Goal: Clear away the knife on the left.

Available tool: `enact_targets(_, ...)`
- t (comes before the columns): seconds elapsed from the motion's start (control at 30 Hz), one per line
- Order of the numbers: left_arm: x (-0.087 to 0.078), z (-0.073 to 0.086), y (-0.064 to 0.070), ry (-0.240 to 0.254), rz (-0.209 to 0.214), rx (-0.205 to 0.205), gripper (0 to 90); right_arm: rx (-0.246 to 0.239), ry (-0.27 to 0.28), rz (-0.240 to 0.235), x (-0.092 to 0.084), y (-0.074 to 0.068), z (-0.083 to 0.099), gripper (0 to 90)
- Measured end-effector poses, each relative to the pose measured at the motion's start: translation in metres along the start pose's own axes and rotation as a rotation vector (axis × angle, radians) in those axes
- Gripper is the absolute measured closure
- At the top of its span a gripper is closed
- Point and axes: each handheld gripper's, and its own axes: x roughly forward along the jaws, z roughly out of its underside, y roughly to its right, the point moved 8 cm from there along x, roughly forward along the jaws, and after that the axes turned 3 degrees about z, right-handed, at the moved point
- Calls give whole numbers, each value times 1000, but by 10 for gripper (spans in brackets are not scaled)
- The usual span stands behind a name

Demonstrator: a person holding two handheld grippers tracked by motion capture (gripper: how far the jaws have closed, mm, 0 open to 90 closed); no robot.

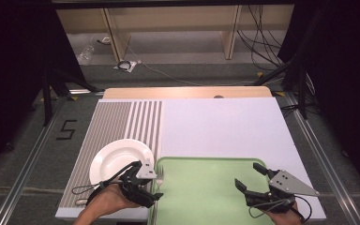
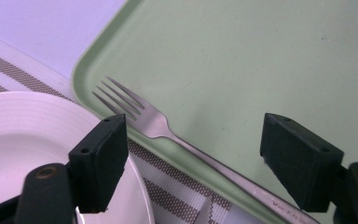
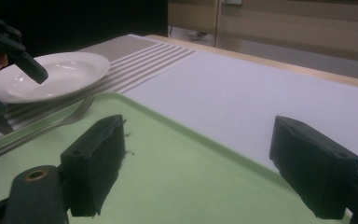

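We see the left gripper (image 1: 155, 186) spread wide, empty — fork (image 2: 135, 113) below it on the green tray's (image 1: 206, 187) left rim, apparently just beside the white plate (image 1: 117, 157). Right gripper (image 1: 247, 176) also unclenched, empty.

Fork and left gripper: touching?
Apart. The left gripper view shows the left gripper open, pads clear of the fork lying along the tray's edge.

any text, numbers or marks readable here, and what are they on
"5": black mark on the grey floor left of the table.
Engraved stamp on the fork handle in the left gripper view: too small and blurred to read.
No writing to be made out on the plate or the green tray.
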Motion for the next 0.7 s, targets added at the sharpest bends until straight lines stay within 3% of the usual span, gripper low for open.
enact_targets(0.33,-11,10,-6,25,-57,-49,180,5,1,0,0,1,0,189)
enact_targets(0.7,-17,29,-10,7,-94,-85,172,-3,-6,2,1,0,0,189)
